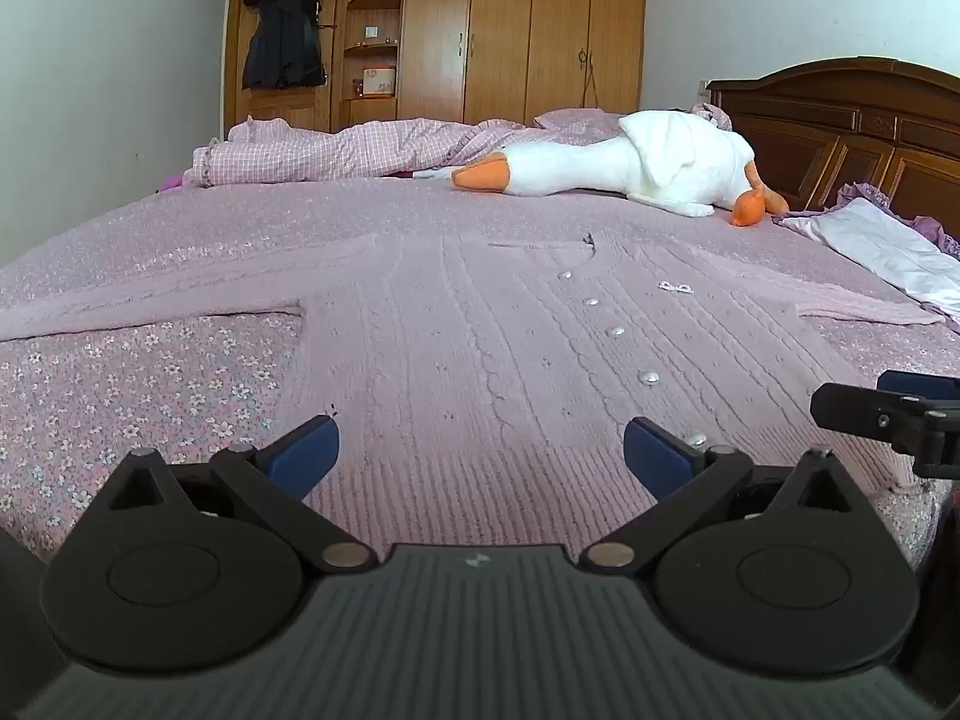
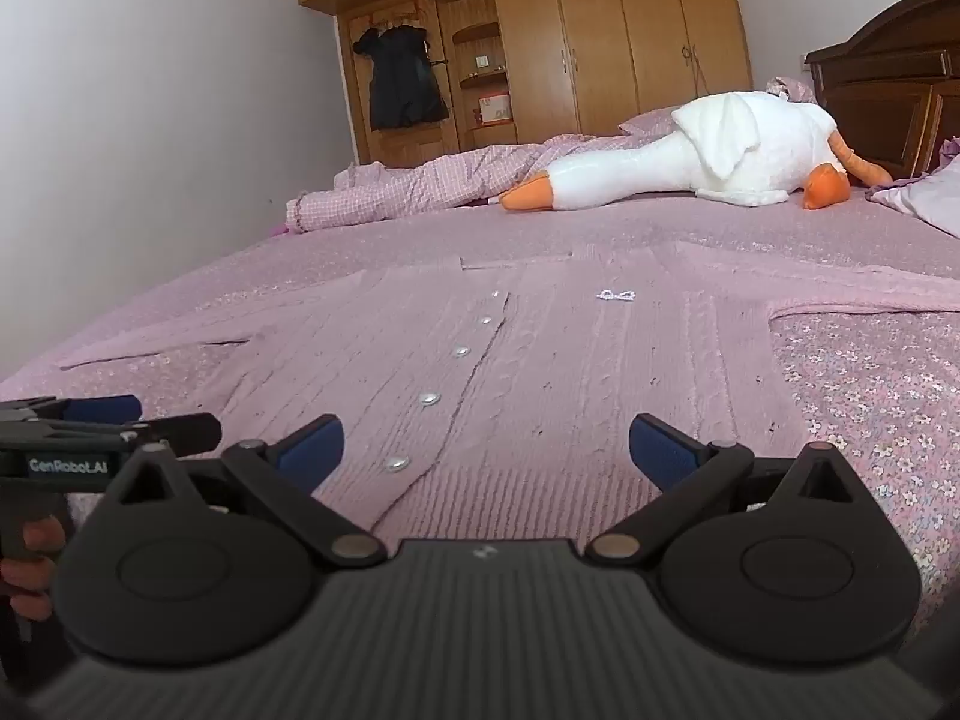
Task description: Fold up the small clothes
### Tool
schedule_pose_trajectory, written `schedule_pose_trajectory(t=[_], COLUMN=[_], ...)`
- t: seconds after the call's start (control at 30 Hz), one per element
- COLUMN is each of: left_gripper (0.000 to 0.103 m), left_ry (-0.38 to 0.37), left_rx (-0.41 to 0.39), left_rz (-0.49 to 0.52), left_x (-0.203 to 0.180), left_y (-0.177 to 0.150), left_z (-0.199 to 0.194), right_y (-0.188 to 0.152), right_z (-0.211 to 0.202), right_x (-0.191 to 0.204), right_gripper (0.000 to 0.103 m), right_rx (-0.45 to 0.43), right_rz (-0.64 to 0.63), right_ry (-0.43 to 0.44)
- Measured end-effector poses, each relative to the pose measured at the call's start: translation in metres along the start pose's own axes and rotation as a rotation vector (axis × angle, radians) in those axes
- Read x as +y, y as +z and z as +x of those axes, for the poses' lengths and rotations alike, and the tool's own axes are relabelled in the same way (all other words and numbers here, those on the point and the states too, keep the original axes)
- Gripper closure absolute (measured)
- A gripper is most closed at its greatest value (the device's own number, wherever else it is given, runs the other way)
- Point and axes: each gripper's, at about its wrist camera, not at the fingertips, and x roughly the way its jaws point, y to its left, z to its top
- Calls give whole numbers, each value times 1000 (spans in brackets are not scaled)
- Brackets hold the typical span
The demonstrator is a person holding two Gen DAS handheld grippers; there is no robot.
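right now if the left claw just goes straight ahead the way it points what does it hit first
Most likely the pink knit cardigan lying flat on the bed. The left claw is open and low over its ribbed hem, left of the button row. Further along that line lies the plush goose, though depth is hard to judge.

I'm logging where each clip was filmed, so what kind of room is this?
A home bedroom, most likely: a bed with a dark wooden headboard, a built-in wooden wardrobe, and a pink cardigan spread flat on the bed.
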Motion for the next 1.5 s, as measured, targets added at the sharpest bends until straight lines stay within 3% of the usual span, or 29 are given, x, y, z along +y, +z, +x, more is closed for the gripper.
schedule_pose_trajectory(t=[1.5], left_gripper=[0], left_ry=[6], left_rx=[14], left_rz=[-2], left_x=[2], left_y=[-3], left_z=[3], right_y=[-2], right_z=[2], right_x=[6], right_gripper=[0], right_rx=[22], right_rz=[-19], right_ry=[32])
